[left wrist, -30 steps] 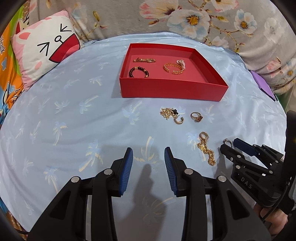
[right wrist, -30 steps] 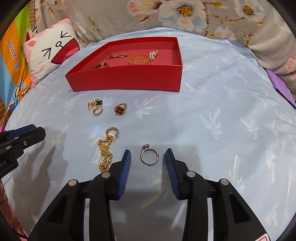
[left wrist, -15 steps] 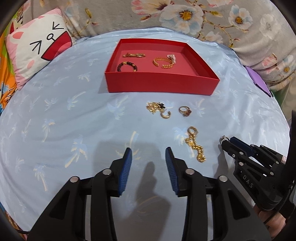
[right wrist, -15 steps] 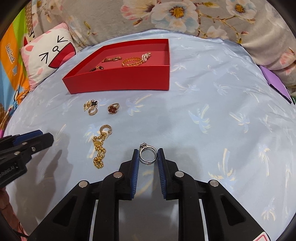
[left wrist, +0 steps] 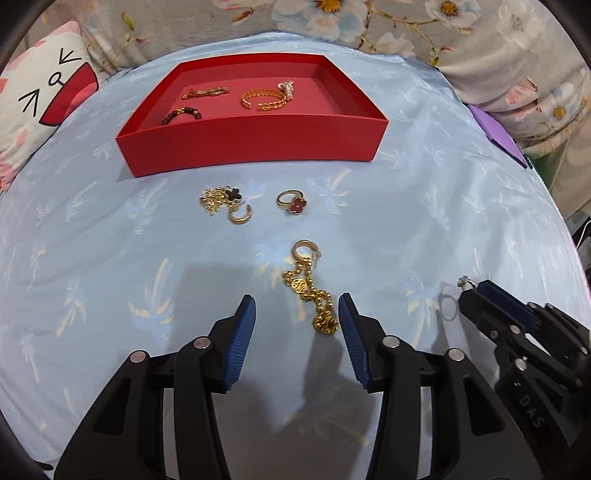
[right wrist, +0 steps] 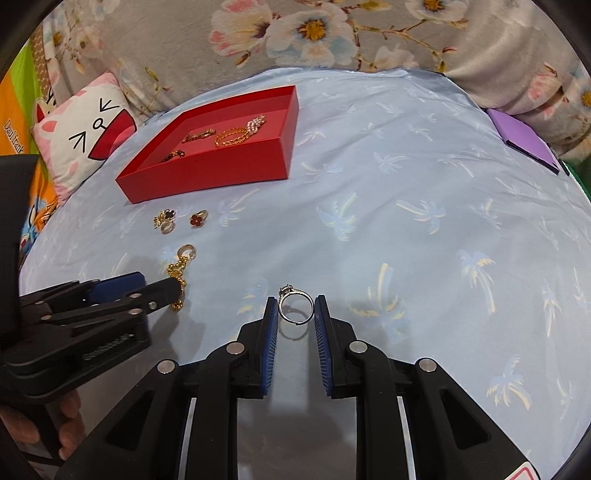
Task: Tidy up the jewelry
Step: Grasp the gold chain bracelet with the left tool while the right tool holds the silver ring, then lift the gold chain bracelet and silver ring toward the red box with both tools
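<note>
My right gripper (right wrist: 296,314) is shut on a silver ring (right wrist: 295,304) and holds it just above the blue sheet; the ring's stone also shows in the left wrist view (left wrist: 463,282). My left gripper (left wrist: 297,314) is open, its fingers on either side of the near end of a gold chain bracelet (left wrist: 310,288). A red tray (left wrist: 255,147) at the back holds a gold bangle (left wrist: 264,99), a dark bead bracelet (left wrist: 181,113) and a gold clasp piece (left wrist: 205,92). A red clover ring (left wrist: 293,202) and a black clover earring pile (left wrist: 225,201) lie in front of the tray.
A cat-face pillow (right wrist: 85,144) lies at the back left. A purple book (right wrist: 524,140) lies at the right edge of the bed. A floral blanket (right wrist: 332,33) runs along the back.
My right gripper has shut on the silver ring and lifted it slightly. My left gripper has moved right and forward, so the gold chain now lies between its open fingers.
</note>
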Demonstrator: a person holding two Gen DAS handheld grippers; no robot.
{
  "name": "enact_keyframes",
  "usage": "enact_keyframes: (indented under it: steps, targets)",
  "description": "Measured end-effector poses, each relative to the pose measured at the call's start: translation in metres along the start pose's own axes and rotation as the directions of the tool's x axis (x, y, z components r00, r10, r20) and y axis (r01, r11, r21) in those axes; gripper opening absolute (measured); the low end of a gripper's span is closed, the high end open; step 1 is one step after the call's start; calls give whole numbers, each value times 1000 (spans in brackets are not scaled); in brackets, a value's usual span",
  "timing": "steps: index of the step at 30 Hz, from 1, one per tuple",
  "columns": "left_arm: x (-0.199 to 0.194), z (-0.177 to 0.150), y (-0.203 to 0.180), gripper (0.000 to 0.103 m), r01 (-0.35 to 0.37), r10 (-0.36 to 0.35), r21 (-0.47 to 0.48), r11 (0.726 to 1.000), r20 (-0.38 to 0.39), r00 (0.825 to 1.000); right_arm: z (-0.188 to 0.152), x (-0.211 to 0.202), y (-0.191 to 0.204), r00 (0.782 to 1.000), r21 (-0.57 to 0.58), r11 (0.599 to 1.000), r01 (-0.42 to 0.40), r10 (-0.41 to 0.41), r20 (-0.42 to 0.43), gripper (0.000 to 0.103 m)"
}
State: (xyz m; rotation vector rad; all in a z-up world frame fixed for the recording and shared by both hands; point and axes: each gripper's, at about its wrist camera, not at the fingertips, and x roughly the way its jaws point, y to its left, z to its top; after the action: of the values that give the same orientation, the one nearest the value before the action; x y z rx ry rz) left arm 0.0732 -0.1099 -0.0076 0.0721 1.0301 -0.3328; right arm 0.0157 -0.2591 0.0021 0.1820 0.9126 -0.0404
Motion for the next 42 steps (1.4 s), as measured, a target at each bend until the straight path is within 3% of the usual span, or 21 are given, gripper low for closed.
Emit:
enact_keyframes:
  steps: [6, 9, 11, 22, 42]
  targets:
    - [7, 2, -8, 42, -55, 55, 33, 998, 24, 998, 0, -2, -8, 1000, 17, 1000, -7, 7, 3, 19]
    - [6, -1, -10, 26, -86, 83, 67, 994, 45, 996, -1, -3, -7, 1000, 15, 1000, -12, 11, 5, 19]
    - [4, -3, -5, 9, -83, 80, 68, 994, 48, 996, -1, -2, -6, 1000, 14, 1000, -17, 17, 5, 19]
    - [-20, -12, 40, 8, -33, 34, -24, 999, 50, 998, -2, -8, 9, 999, -10, 999, -50, 50, 13, 19]
    - [-92, 9, 86, 7, -33, 53, -106, 994, 190, 980, 22, -35, 63, 990, -108, 987, -118, 126, 70, 19]
